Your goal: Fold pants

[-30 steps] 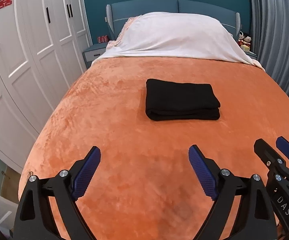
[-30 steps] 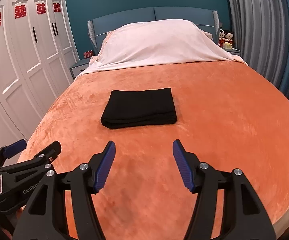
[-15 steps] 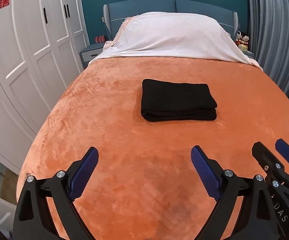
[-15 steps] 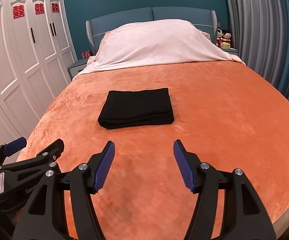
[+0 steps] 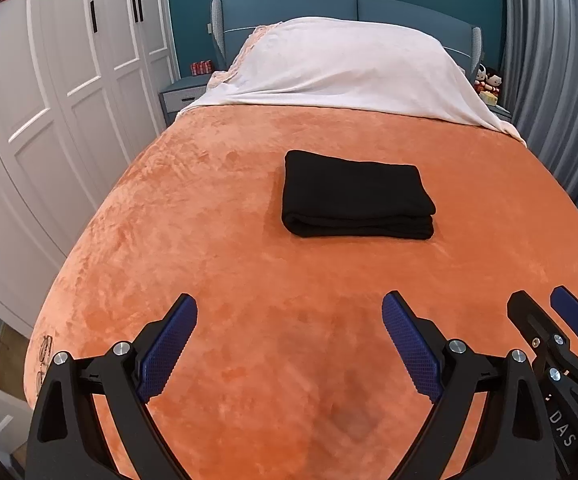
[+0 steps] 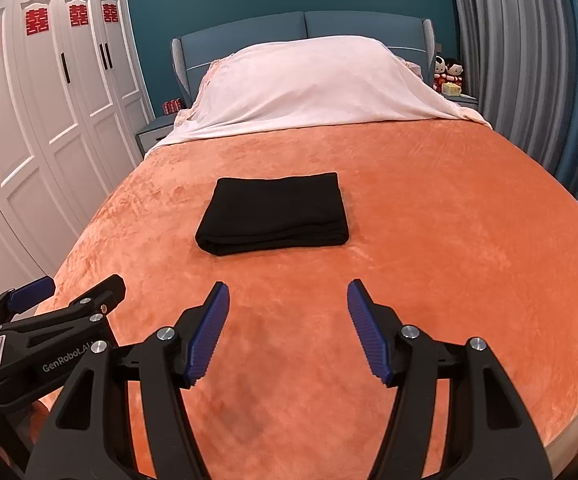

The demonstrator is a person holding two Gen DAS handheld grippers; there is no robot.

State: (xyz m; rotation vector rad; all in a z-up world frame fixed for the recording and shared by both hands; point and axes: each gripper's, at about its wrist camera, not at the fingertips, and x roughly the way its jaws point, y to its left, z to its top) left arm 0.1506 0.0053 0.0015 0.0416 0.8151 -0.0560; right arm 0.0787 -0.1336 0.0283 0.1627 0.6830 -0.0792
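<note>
The black pants (image 5: 355, 196) lie folded into a neat rectangle in the middle of the orange bedspread (image 5: 217, 264); they also show in the right wrist view (image 6: 275, 210). My left gripper (image 5: 289, 320) is open and empty, held above the bedspread well short of the pants. My right gripper (image 6: 288, 304) is open and empty, also short of the pants. The right gripper shows at the left view's right edge (image 5: 545, 316), and the left gripper at the right view's left edge (image 6: 69, 292).
A white sheet covers the pillows (image 5: 345, 68) at the blue headboard (image 6: 305, 26). White wardrobes (image 5: 49, 92) stand along the left. Grey curtains (image 6: 529, 60) hang on the right. Nightstands (image 5: 181, 94) flank the bed; dolls (image 6: 447, 70) sit on the right one.
Both grippers have drifted back slightly from the pants and stayed open. The folded pants have not moved.
</note>
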